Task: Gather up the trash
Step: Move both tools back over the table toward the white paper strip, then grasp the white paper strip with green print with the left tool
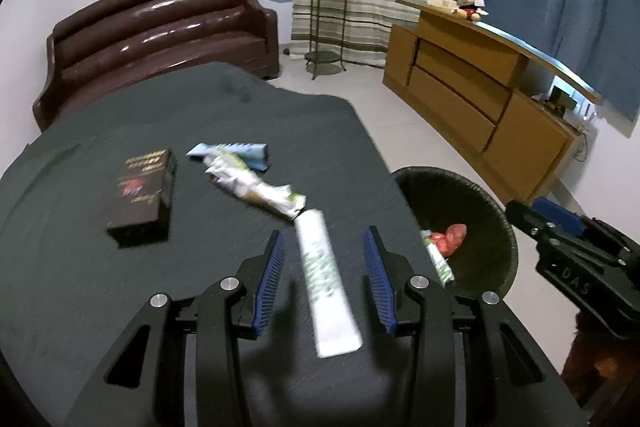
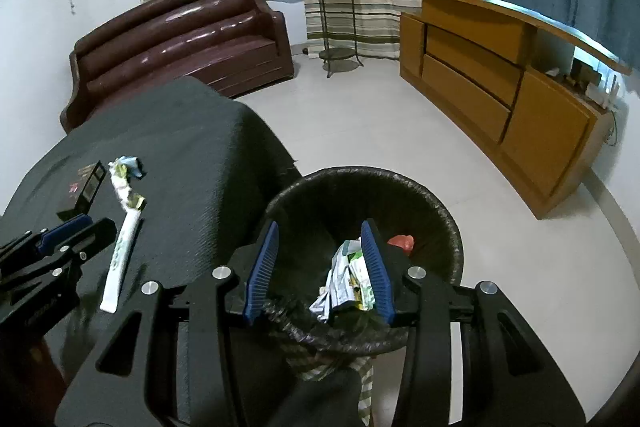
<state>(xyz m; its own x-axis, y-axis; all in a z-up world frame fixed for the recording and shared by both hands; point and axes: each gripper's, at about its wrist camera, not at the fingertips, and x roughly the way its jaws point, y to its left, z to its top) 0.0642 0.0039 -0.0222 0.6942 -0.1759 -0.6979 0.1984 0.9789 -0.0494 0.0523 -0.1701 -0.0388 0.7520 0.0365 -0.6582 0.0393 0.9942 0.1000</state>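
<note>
1. Surface (image 1: 120, 299) covered with dark cloth carries the trash that remains: a dark box (image 1: 142, 195), a light blue carton (image 1: 236, 151), a crumpled wrapper (image 1: 256, 185) and a long white sachet (image 1: 326, 281) with green print.

2. Bin (image 1: 496, 223), lined with a black bag, stands on the floor just beside the right edge of the surface. Inside it I see a red piece (image 1: 452, 238) and some wrappers, so I judge that part of the task is done.

3. Right tongs (image 2: 320, 259) hang above the mouth of the bin with the two fingers apart. A bundle of wrappers (image 2: 348, 283) lies against the inner side of the right finger; I cannot tell if it rests in the bin or is only now falling. These tongs are well apart from the sachet.

4. Left tongs (image 1: 325, 279) are open and empty, and they are the nearer ones. The white sachet lies directly between their blue fingers, touching neither one.

5. Long axis of the sachet runs almost along the fingers, a little tilted, with the far end pointing to the crumpled wrapper. So the closing would meet the narrow width of the sachet, which I judge good for a grip. The sachet lies flat, so the fingertips probably must go low to the cloth first.
</note>
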